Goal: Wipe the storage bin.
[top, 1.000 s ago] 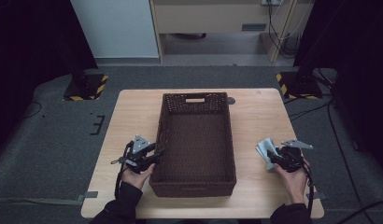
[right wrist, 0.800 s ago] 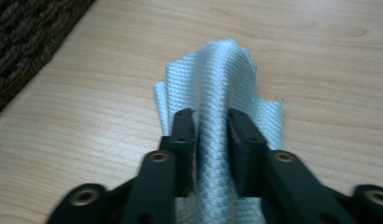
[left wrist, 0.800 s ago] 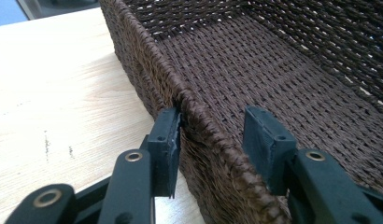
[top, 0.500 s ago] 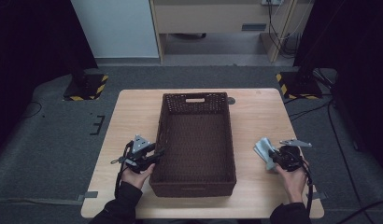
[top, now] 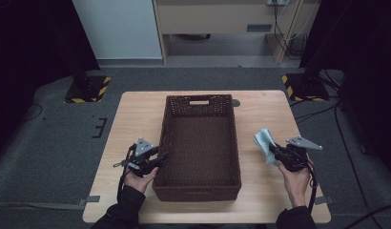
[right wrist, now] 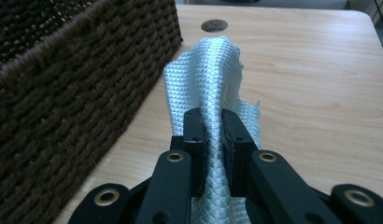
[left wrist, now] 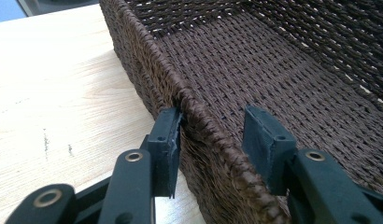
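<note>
Right claw [right wrist: 213,135] clamped tight on the pale blue cloth [right wrist: 208,79], lifted just beside the wicker basket [top: 201,191] on the worktop [top: 136,114]. Left claw [left wrist: 210,140] apart, straddling the basket's rim.

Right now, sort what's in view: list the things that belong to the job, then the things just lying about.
In the job:
cloth, pinched in the right gripper
basket, its rim between the left gripper fingers

Lying about:
striped floor blocks
cables

Pale blue cloth [right wrist: 206,79] — crumpled, right of wicker basket [top: 200,140].
</note>
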